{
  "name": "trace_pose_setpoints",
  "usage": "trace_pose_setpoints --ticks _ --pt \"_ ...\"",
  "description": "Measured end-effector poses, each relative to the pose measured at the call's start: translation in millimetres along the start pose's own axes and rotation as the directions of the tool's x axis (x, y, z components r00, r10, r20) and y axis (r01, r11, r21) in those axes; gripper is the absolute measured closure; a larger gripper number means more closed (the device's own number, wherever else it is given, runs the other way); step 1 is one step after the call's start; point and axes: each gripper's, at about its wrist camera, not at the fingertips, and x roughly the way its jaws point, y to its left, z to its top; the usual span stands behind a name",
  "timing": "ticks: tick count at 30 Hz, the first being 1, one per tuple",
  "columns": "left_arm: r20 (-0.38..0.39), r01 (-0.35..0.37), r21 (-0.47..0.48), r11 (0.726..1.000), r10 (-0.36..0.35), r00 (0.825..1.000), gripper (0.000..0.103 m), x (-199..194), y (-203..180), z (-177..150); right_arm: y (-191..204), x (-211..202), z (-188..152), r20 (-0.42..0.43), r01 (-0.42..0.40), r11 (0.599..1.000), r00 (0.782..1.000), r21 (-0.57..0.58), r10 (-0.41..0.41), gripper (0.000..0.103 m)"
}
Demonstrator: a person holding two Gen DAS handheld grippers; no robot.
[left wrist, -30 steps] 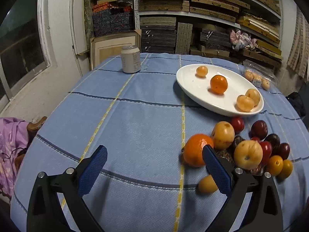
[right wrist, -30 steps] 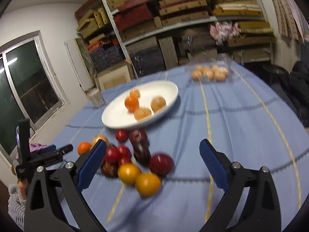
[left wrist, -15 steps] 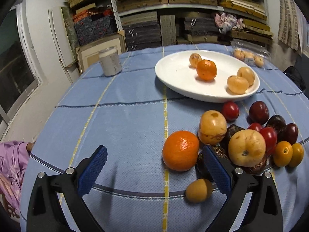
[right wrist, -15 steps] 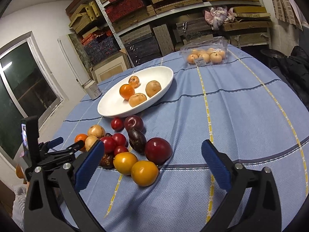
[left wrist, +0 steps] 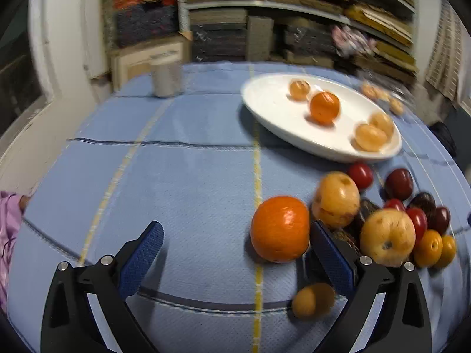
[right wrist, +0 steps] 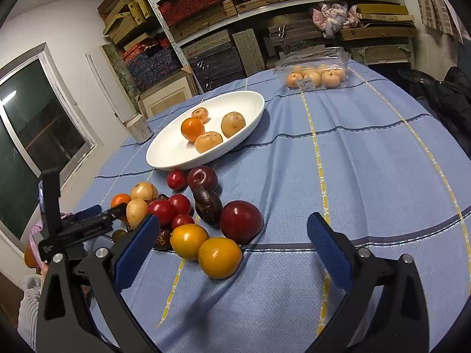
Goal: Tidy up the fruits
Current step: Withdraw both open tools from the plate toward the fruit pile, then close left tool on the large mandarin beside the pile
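- Fruits [right wrist: 194,211] lay heaped on a blue checked tablecloth [right wrist: 368,176], and four more sat in a white oval dish [right wrist: 176,153] beyond the heap.
- The left gripper [left wrist: 235,253] stood with its jaws spread wide and nothing between the pads.
- Ahead of its left jaw, far off, a metal can [left wrist: 166,78] stood upright on the cloth.
- Just inside its right jaw sat a large orange [left wrist: 279,232], close against that blue pad [left wrist: 331,253]; whether they touched could not be told.
- Below that jaw, nearer the camera, lay a small blurred brownish-orange fruit [left wrist: 312,300].
- Beyond and to the right of that jaw lay two pale yellow fruits [left wrist: 387,241], red tomatoes, dark plums and small orange-yellow fruits in one cluster.
- The right gripper [right wrist: 232,244] also had its jaws spread apart, holding nothing.
- To the left of its left jaw, the left gripper's tip reached into the heap's far side.
- Between its jaws, toward the left one, sat two yellow-orange tomatoes [right wrist: 219,257], touching each other, with a large dark red plum [right wrist: 241,220] just behind them.
- Ahead of its right jaw, far across the cloth, a clear plastic box [right wrist: 315,70] held pale orange fruits.
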Motion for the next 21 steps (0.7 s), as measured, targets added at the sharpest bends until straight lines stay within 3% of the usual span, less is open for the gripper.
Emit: trace_pose_setpoints --ticks 6,8,21 --pt "-0.061 0.052 -0.100 0.994 -0.058 0.996 0.003 14.1 15.6 0.6 1.0 2.3 -0.1 -0.015 0.004 1.000 1.000 0.001 -0.004 0.004" --pt "-0.077 0.003 -0.066 0.998 -0.008 0.997 0.003 16.9 9.9 1.6 0.9 2.8 -0.3 -0.017 0.004 1.000 1.000 -0.001 -0.004 0.004" --pt "-0.059 -0.014 -0.081 0.997 0.009 0.998 0.003 9.6 11.2 -1.8 2.2 2.6 -0.9 -0.021 0.001 1.000 1.000 0.001 -0.001 0.004"
